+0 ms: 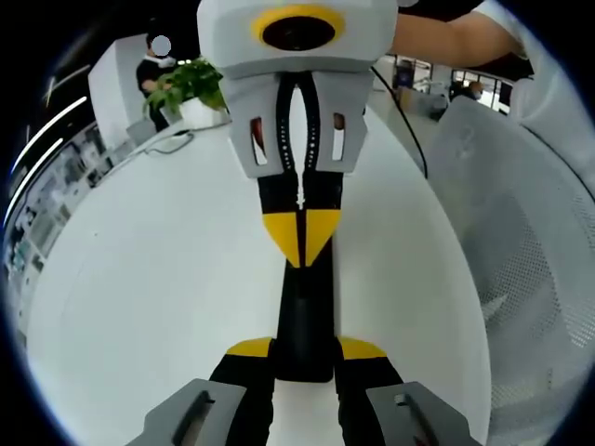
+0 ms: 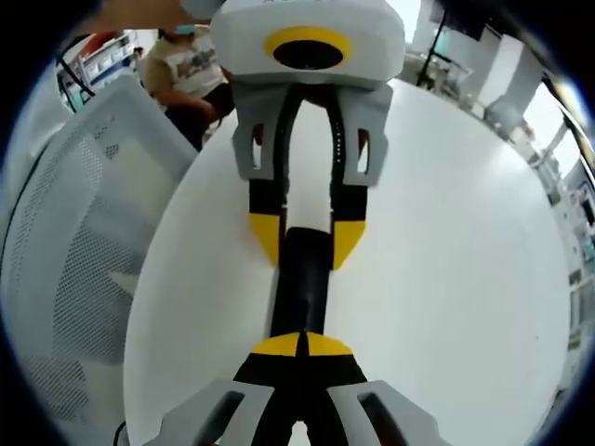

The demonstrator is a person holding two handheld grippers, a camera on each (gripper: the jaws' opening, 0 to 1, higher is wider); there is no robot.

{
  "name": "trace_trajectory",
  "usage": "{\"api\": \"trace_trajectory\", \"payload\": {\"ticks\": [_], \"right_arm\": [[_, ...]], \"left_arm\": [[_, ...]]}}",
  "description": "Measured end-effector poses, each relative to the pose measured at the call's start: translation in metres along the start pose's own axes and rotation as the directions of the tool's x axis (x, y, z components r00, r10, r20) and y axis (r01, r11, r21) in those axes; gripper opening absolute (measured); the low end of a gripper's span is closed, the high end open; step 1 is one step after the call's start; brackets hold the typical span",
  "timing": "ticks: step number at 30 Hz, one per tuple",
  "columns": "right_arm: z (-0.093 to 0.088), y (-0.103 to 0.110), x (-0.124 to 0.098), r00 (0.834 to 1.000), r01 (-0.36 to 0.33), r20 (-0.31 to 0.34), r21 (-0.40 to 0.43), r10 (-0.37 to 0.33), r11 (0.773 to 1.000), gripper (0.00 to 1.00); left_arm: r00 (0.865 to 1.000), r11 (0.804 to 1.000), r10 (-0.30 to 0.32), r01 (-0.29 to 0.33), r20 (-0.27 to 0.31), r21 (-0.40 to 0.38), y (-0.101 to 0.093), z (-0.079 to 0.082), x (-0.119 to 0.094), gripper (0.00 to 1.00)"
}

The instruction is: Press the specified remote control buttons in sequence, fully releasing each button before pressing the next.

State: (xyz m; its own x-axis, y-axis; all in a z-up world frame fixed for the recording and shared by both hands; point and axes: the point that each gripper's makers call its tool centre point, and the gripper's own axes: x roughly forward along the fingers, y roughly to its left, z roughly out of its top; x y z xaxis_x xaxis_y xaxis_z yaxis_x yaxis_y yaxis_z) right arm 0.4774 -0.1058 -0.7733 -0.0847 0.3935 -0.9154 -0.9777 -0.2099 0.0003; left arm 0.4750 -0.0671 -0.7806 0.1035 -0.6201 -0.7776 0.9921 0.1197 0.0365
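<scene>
A slim black remote control [image 1: 304, 321] lies over the white table, and my left gripper [image 1: 305, 349] is shut on its near end, one yellow-tipped jaw on each side. My right gripper [image 1: 301, 243] comes in from the top, shut, with its joined yellow tips pointing down at the remote's far part. In the right gripper view the remote [image 2: 306, 279] runs from my right gripper [image 2: 302, 346] up to the left gripper [image 2: 307, 237], which clamps its other end. The right tips sit on or just above the remote's face; its buttons are too dark to make out.
The round white table [image 1: 158, 279] spreads out beneath both grippers. A white mesh chair [image 1: 521, 242] stands at its edge, also the chair [image 2: 74, 232]. A potted plant [image 1: 191, 85] and a person [image 1: 153, 65] are at the far side.
</scene>
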Motion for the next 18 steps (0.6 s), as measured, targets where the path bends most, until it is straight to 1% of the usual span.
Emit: {"api": "trace_trajectory", "payload": {"ticks": [5, 12, 18], "right_arm": [[0.0, 0.001, 0.0, 1.0, 0.011, 0.006, -0.004, -0.011, 1.0, 0.0], [0.001, 0.001, 0.0, 1.0, 0.016, -0.001, -0.014, -0.016, 1.0, 0.0], [0.005, -0.001, -0.01, 0.999, 0.036, 0.03, -0.001, -0.036, 0.999, 0.0]], "left_arm": [[1.0, 1.0, -0.003, 0.003, 0.001, 0.001, -0.001, 0.0, 0.0, 0.24], [1.0, 1.0, -0.003, 0.003, -0.005, 0.004, -0.001, 0.001, 0.0, 0.24], [1.0, 1.0, -0.001, 0.001, -0.006, 0.003, -0.001, 0.0, 0.0, 0.24]]}}
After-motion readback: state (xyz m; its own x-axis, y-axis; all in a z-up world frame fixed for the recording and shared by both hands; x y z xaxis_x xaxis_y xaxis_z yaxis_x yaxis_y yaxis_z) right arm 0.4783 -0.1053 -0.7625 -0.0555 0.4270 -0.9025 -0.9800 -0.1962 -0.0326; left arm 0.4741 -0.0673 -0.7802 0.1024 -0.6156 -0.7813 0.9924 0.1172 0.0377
